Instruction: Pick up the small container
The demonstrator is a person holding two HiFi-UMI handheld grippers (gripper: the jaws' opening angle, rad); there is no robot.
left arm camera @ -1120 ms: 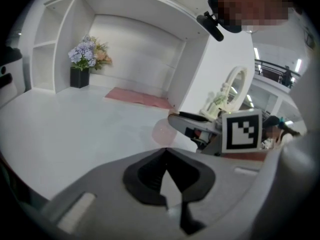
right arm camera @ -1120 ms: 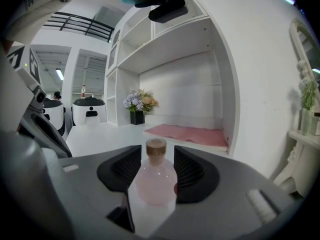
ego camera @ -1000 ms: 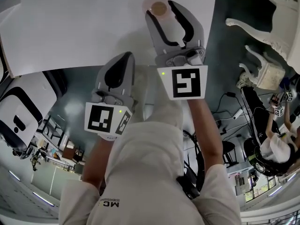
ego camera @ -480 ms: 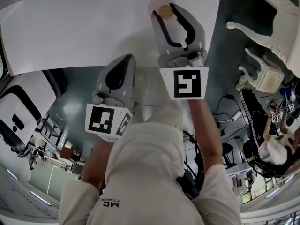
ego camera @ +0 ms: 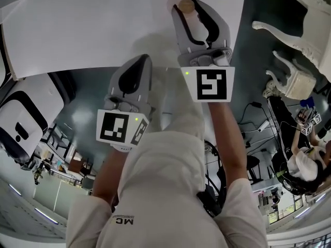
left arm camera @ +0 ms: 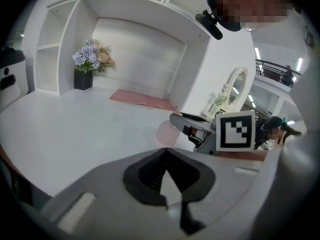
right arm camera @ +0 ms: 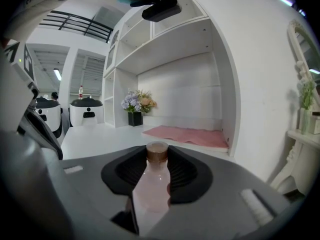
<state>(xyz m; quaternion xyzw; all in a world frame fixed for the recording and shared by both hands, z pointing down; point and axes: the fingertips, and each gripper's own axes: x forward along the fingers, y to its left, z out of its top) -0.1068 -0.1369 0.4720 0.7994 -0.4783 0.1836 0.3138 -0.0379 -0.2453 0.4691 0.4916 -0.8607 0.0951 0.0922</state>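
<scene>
Small pink bottle point(right arm camera: 151, 184) stands upright on the white table point(ego camera: 103, 25), long axis vertical, squarely between our right gripper's point(ego camera: 188, 10) jaws, which are closing with pads meeting its sides; our left gripper point(ego camera: 135, 66), jaws together and empty, hangs farther back.

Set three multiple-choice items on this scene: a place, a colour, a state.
1. Where is the small container? A between the right gripper's jaws; B beside the flowers; C on the pink mat.
2. Its cap is: A green; B brown; C blue.
3. The left gripper's jaws are: A wide apart; B together, empty; C clamped on the container.
Key: 1 A, the right gripper view shows it between the closing jaws; 2 B, the cap reads brown there and in the head view; 3 B, the left gripper view shows the tips meeting.
</scene>
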